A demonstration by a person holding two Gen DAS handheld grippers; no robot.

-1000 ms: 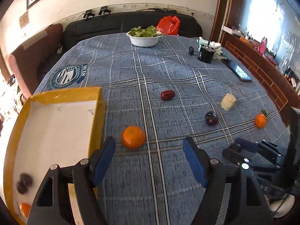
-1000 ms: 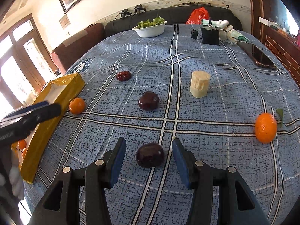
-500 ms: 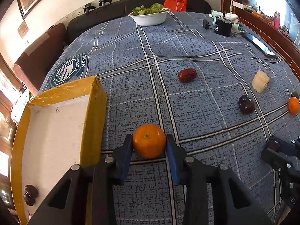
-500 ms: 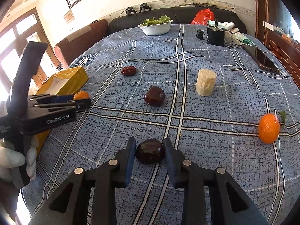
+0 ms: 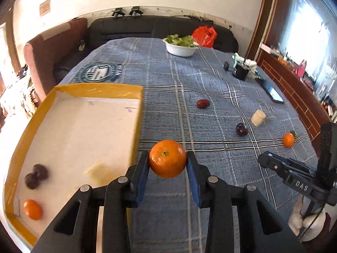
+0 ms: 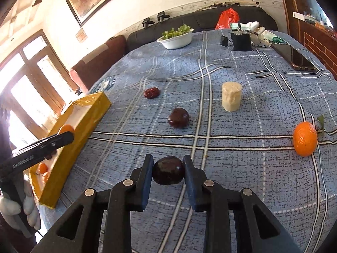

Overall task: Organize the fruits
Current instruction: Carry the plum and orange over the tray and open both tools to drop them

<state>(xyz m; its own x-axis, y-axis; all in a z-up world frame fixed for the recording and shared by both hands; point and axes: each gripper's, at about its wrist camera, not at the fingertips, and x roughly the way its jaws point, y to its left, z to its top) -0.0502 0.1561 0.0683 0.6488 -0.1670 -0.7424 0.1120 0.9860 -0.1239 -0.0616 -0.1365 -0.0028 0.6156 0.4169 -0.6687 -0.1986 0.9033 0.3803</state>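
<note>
My left gripper (image 5: 167,168) is shut on an orange (image 5: 167,161) and holds it above the blue cloth, just right of the yellow box (image 5: 134,130). The box holds two dark plums (image 5: 35,176) and an orange (image 5: 32,209). My right gripper (image 6: 167,174) is shut on a dark plum (image 6: 168,170), lifted a little off the cloth. On the cloth lie another dark plum (image 6: 178,117), a red date (image 6: 151,92), a pale cut cylinder (image 6: 231,96) and an orange with a leaf (image 6: 305,138).
A white bowl of greens (image 6: 176,39), a black cup (image 6: 242,40), a phone (image 6: 294,58) and a red bag (image 6: 228,18) sit at the table's far end. A sofa and armchair stand beyond. The yellow box (image 6: 84,124) is at the table's left edge.
Both grippers closed from open, the left on the orange and the right on the plum. Both fruits are now lifted, and the left gripper has swung toward the yellow box.
</note>
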